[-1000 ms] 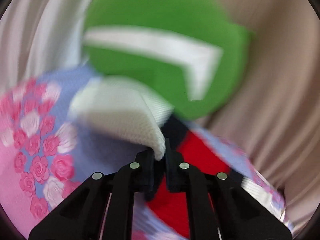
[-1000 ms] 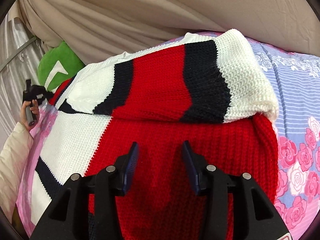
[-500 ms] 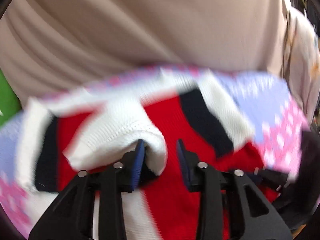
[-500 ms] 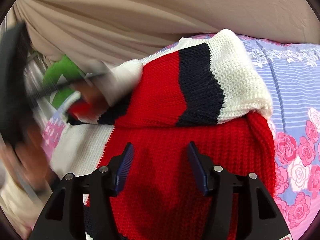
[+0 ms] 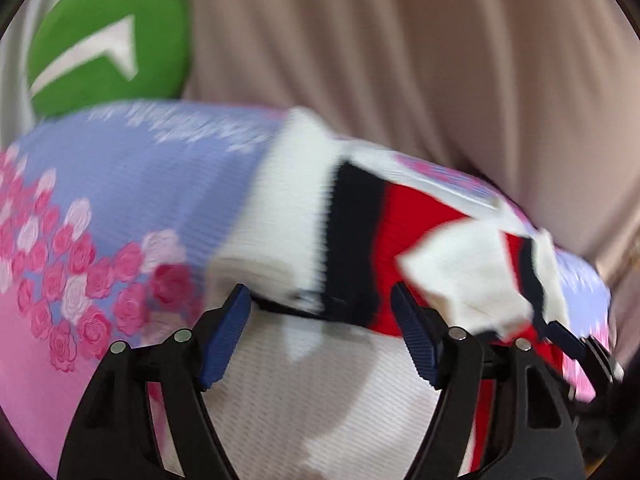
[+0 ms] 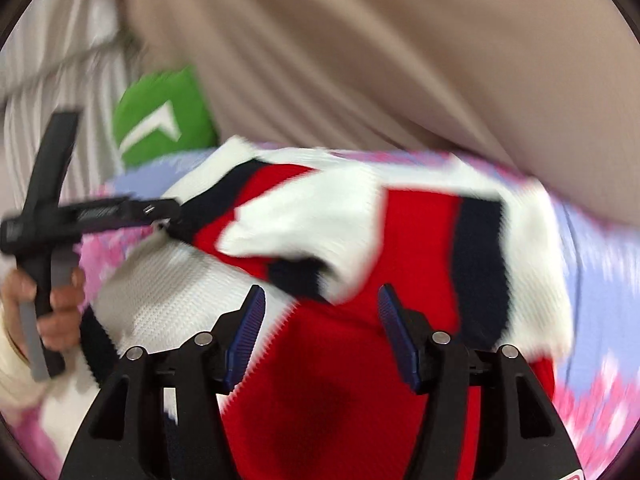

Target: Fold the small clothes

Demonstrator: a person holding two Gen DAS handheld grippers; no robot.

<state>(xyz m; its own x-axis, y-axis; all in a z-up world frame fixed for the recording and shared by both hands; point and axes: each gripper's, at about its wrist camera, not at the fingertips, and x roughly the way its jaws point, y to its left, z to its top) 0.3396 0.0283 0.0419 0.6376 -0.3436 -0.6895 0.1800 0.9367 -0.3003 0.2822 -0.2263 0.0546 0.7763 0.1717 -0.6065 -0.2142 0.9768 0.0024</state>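
Observation:
A knitted sweater in red, white and dark navy (image 6: 400,240) lies on the floral bedsheet, both sleeves folded across its body. In the left wrist view the sweater (image 5: 360,240) shows a white sleeve cuff lying just ahead of my left gripper (image 5: 322,332), which is open and empty over the white panel. My right gripper (image 6: 322,332) is open and empty, hovering over the red body. The left gripper also shows in the right wrist view (image 6: 160,210), held in a hand at the sweater's left edge. Both views are motion-blurred.
The bedsheet (image 5: 120,200) is lilac and pink with rose prints. A green cushion with a white mark (image 5: 108,44) sits at the back left. Beige drapes (image 6: 360,60) hang behind the bed.
My left gripper carried the white sleeve across the sweater, opened and let it go; the sleeve now lies on the body. My right gripper stayed open over the red part.

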